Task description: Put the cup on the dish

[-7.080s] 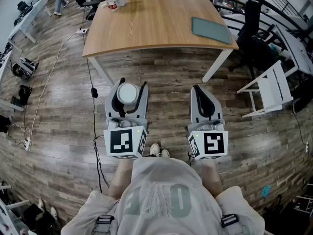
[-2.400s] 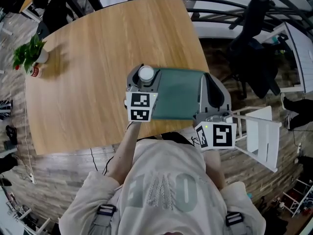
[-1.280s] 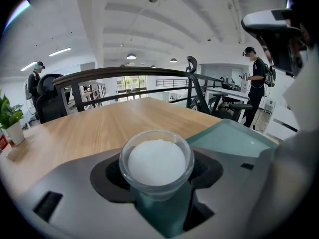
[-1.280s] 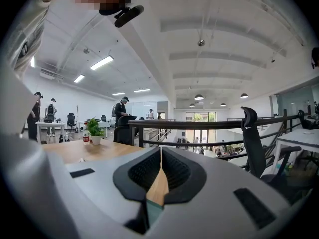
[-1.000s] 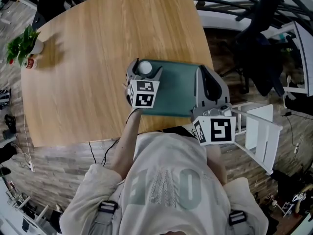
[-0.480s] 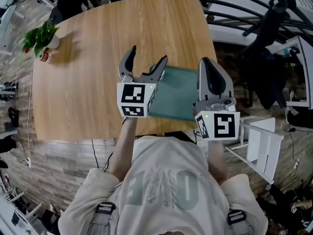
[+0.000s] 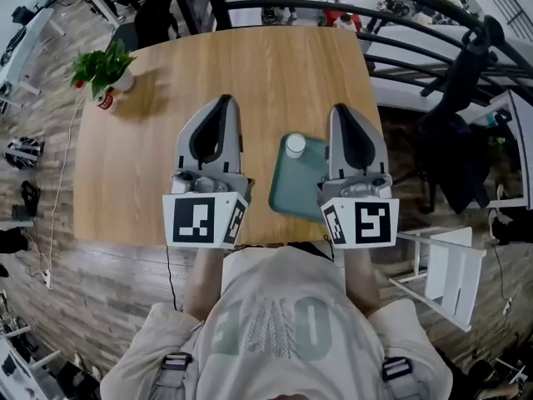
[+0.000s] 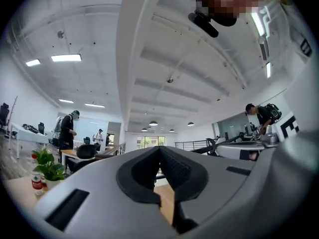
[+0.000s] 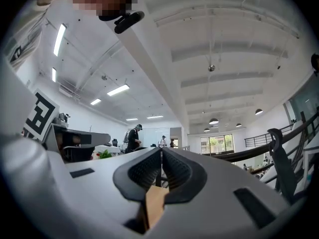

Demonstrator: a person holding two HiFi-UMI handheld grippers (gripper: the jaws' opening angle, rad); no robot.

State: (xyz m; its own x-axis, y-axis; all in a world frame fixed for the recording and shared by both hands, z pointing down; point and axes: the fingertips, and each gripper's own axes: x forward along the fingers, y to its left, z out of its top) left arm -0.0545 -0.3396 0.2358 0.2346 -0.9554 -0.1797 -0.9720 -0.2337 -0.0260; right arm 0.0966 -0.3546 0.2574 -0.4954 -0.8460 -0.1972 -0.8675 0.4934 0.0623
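Fingers on the left gripper [image 7: 221, 101] are closing right down onto each other with nothing between them. The right gripper [image 7: 341, 108] has its fingers pressed together and is empty too.

Both hang over the near half of the desk [image 7: 275, 73]. The left one is off at the dish's 9 o'clock, and the right one overlaps its 3 o'clock side in the head view.

The dish [image 7: 291, 192] is a flat teal tray lying near the desk's 5 o'clock edge. A potted plant [image 7: 104, 67] sits way over at the 10 o'clock corner, well apart from everything.

The cup [image 7: 295, 145] is small and white, and it's standing upright on the dish at roughly 11 o'clock, close to the far rim.

So I'd say the placing step is done and this is the back-off. The next move mostly calls for pulling away clean, since the right gripper looks to be just beside the cup and could clip it.
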